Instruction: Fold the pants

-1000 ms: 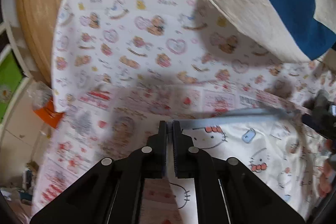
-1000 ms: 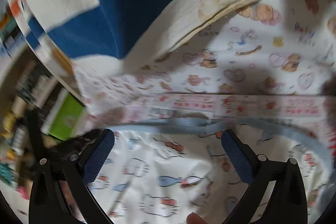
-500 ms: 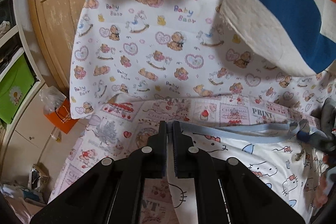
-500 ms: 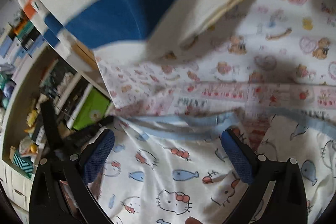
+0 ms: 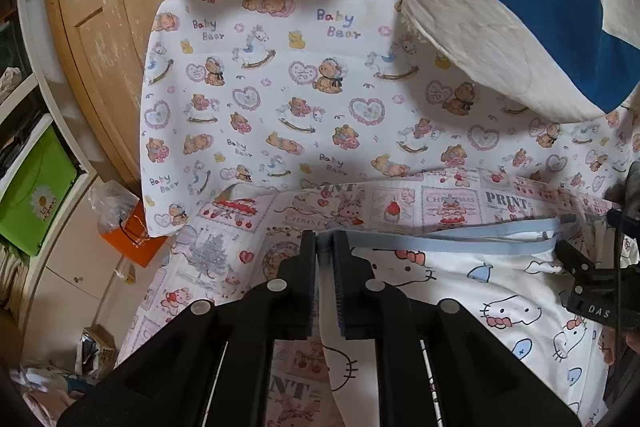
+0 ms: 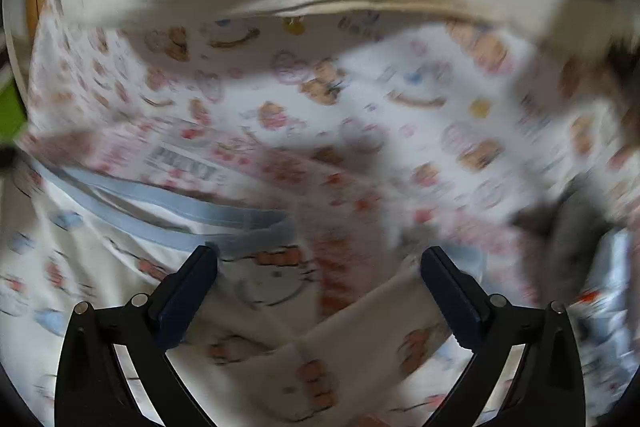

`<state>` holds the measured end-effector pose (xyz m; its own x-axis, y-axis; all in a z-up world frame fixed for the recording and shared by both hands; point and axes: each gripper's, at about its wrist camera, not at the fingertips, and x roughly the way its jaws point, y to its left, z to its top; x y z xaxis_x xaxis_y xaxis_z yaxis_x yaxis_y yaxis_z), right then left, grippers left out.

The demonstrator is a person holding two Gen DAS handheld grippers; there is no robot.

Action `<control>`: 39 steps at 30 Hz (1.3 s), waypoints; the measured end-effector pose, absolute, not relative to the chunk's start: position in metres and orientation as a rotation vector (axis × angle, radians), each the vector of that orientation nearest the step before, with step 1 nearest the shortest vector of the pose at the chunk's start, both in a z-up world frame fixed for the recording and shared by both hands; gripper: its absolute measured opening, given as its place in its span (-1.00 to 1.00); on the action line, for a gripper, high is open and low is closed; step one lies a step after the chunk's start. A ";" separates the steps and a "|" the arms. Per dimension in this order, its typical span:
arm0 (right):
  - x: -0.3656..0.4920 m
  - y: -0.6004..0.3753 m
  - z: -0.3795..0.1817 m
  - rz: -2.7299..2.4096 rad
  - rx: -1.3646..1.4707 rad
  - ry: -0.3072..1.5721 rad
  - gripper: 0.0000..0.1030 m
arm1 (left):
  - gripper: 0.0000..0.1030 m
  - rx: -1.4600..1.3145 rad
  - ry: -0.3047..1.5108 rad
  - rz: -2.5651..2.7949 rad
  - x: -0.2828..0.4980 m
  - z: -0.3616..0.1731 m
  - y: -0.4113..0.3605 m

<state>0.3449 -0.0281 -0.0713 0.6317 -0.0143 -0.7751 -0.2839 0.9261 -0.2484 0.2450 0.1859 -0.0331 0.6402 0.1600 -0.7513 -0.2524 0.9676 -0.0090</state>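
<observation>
The white cat-print pants (image 5: 480, 291) lie spread on the patterned bed sheet (image 5: 280, 99), blue waistband toward twelve o'clock. The left gripper (image 5: 324, 251) fingers are opening, fabric between them; the right gripper (image 6: 318, 259) fingers stand wide apart above the pants.

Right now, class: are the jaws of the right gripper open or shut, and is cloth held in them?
Open. The right gripper has its jaws wide apart above the cat-print pants; neither pad presses the cloth, so nothing is held.
</observation>
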 end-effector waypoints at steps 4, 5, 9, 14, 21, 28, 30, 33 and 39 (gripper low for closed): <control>0.358 -0.043 -0.072 0.202 -0.261 0.953 0.98 | -0.81 -0.126 0.849 0.238 0.246 -0.036 0.189; 0.362 -0.051 -0.072 0.212 -0.242 0.967 0.98 | -0.81 -0.129 0.852 0.242 0.247 -0.037 0.190; 0.380 -0.063 -0.070 0.191 -0.251 0.996 0.98 | -0.81 -0.126 0.853 0.273 0.247 -0.039 0.195; 0.390 -0.069 -0.073 0.219 -0.246 0.987 0.98 | -0.81 -0.149 0.863 0.261 0.247 -0.042 0.197; 0.393 -0.064 -0.063 0.177 -0.250 0.930 0.98 | -0.78 -0.078 0.854 0.276 0.247 -0.043 0.185; 0.325 -0.114 -0.002 0.261 -0.178 0.797 0.98 | -0.57 -0.060 0.741 0.158 0.231 -0.018 0.158; 0.306 -0.139 0.017 0.260 -0.134 0.771 0.98 | -0.49 -0.046 0.721 0.066 0.228 -0.012 0.137; 0.285 -0.165 0.034 0.234 -0.115 0.738 0.98 | -0.49 -0.057 0.771 -0.066 0.231 -0.007 0.103; 0.259 -0.236 0.045 0.281 0.063 0.725 0.98 | -0.49 0.043 0.816 -0.209 0.251 0.006 0.013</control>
